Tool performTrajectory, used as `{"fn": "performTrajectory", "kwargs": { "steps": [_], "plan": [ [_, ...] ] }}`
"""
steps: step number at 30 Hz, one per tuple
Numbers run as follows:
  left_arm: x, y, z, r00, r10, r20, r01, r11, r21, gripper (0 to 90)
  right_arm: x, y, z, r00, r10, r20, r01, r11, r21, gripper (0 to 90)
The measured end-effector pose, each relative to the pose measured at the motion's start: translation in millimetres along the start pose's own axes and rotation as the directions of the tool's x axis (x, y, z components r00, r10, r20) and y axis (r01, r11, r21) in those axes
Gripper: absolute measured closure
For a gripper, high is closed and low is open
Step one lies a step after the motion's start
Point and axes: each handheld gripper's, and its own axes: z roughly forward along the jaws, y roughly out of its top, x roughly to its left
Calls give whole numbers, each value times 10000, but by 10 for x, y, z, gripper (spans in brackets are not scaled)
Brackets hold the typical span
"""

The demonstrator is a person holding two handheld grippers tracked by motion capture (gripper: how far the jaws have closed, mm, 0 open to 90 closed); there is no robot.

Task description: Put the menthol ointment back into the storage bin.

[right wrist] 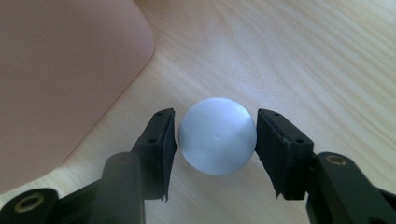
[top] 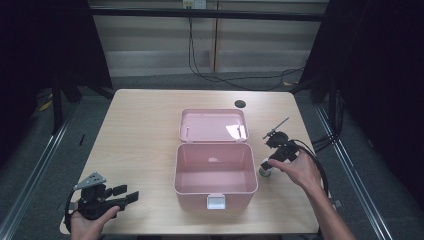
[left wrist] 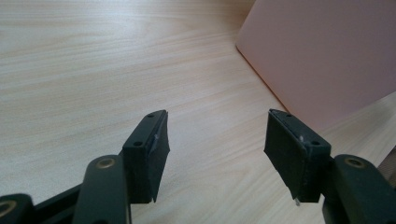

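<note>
In the high view the person's right hand [top: 299,170] covers most of the white ball [top: 265,171], leaving a sliver beside the pink box [top: 215,192]. In both gripper views the box is cut off by the picture's edge. Whether the right gripper's [right wrist: 217,135] pads quite touch the ball cannot be told.

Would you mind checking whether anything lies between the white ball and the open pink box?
Nothing visible does: the ball sits between the right gripper jaws on bare table, just beside the box, whose lid is folded back.
</note>
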Motion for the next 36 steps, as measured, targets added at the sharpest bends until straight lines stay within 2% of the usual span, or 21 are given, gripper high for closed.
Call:
{"fn": "performTrajectory", "kwargs": {
  "steps": [6, 8, 20, 23, 25, 36],
  "plan": [
    [4, -1, -2, 10000, -14, 23, 14, 10000, -15, 399, -2, 28, 78, 10000, -93, -1, 92, 9981, 603, 476],
    [2, -1, 0, 10000, -12, 32, 12, 10000, -3, 399, -14, 36, 82, 10000, 5, -93, 0, 9980, 630, 498],
    [-2, 0, 11, 10000, 31, 36, -32, 10000, 90, 398, 30, 99, 83, 9991, -402, 136, 384, 9930, 1114, 509],
    [0, 1, 8, 10000, 63, 29, -64, 9999, 98, 398, 29, 103, 58, 9991, -420, 77, 409, 9929, 1114, 509],
    [1, 0, 9, 10000, 34, 32, -34, 9999, 109, 398, 41, 108, 32, 9985, -509, 201, 481, 9914, 1216, 510],
    [2, 1, 8, 10000, 58, 41, -58, 9999, 102, 394, 73, 138, -180, 9939, -1093, 175, 1065, 9876, 1149, 511]
  ]
}}
